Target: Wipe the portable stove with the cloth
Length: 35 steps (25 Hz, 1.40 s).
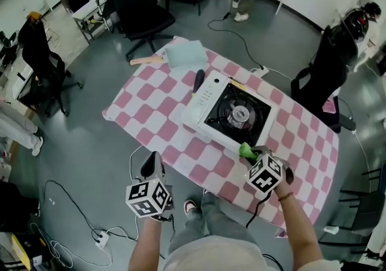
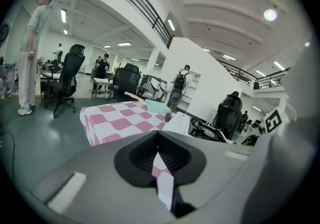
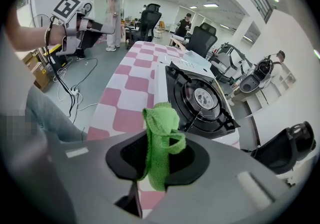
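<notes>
Clenched on the green cloth (image 3: 159, 133) between the jaws of the right gripper (image 3: 157, 160), with a folded tuft poking up past the pads. Held low in the frame, just short of the portable stove (image 3: 200, 99) at centre, above the checked desk (image 1: 151, 104). Pressed together on nothing at the left gripper (image 2: 159, 160); kept at lower left of the head view, off the desk's edge.

Left gripper (image 2: 160, 162): 2 jaws drawn together, nothing between them.
Table (image 2: 107, 118): pink-and-white checked cover, beyond the jaws.
Portable stove (image 2: 182, 123): white body, black burner top, by the table's right edge.
Pale blue cloth (image 2: 156, 106): lay at the far edge.
Person (image 2: 31, 48): stood on the floor at left, well apart.
</notes>
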Tool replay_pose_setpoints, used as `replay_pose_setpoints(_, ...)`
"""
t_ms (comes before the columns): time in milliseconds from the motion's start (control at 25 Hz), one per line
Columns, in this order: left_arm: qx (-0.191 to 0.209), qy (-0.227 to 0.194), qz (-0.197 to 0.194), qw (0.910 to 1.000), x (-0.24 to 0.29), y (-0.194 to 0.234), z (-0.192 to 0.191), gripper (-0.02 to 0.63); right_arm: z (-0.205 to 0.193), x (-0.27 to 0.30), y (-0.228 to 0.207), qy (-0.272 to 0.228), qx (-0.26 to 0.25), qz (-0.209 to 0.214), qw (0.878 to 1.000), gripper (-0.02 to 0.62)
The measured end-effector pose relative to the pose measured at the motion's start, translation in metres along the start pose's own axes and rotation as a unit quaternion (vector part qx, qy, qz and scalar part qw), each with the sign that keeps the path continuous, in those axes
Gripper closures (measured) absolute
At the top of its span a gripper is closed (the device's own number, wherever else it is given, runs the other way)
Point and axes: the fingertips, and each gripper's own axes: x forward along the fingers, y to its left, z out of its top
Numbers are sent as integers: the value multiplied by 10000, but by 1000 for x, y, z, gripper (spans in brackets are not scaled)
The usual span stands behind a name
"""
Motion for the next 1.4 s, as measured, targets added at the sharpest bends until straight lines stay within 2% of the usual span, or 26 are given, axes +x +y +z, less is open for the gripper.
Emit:
replay_pose_setpoints(520,-158,-131,337,9992,-8,21,6,606,51,15,3,-210,-264,204,9992,517)
replay_pose_setpoints(720,-218,-168,518,9983,-12,33,8,606,76,25,2,-337,-73,346,9988,517)
replay_pose_setpoints(1400,-322,-176,895,9953,-16,62,11,606,139,42,4,-789,-229,628,9946,517)
